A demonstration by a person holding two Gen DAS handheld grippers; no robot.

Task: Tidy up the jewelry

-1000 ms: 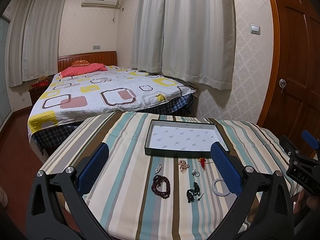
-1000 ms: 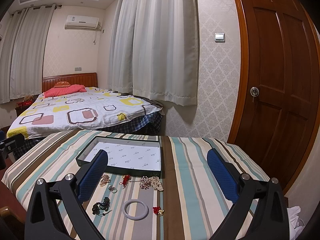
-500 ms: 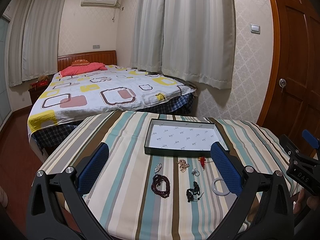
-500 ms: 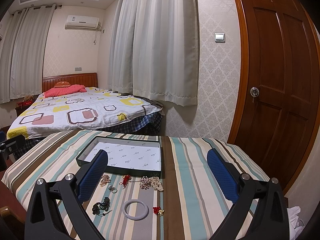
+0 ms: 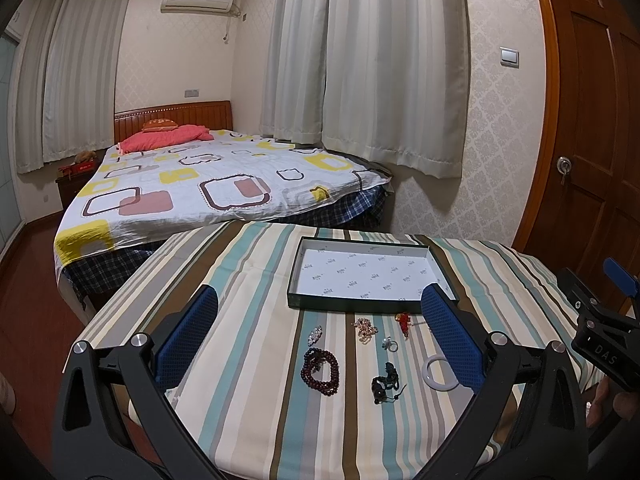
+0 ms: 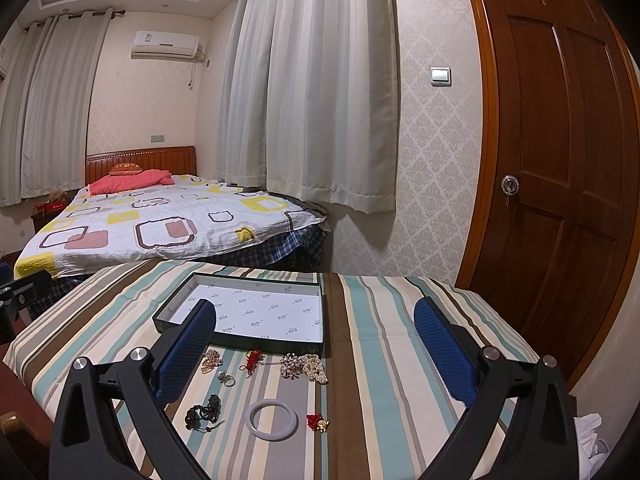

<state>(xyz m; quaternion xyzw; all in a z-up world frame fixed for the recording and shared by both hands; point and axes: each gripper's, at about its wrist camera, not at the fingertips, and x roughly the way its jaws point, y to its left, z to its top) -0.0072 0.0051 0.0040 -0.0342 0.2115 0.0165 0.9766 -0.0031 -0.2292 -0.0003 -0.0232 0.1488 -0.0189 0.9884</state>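
Note:
An empty dark-rimmed tray [image 5: 294,280] [image 6: 168,316] with a white lining sits on the striped tablecloth. Loose jewelry lies in front of it: a dark red bead bracelet [image 5: 320,366], a white bangle [image 5: 438,372] [image 6: 272,418], a black cord piece [image 5: 384,382] [image 6: 204,410], a small ring [image 5: 390,345] [image 6: 227,379], a pink bead string [image 5: 364,328] [image 6: 211,361], a red knot [image 5: 404,320] [image 6: 253,359], a pearl brooch cluster [image 6: 304,366] and a red-gold charm [image 6: 317,422]. My left gripper [image 5: 320,336] and right gripper [image 6: 316,352] are open, empty, hovering above the jewelry.
The striped table [image 5: 240,320] ends at a bed [image 5: 200,192] behind and a wooden door [image 6: 560,180] to the right. The right gripper's body shows at the right edge of the left wrist view [image 5: 600,344]. White cloth [image 6: 592,432] lies by the table's right corner.

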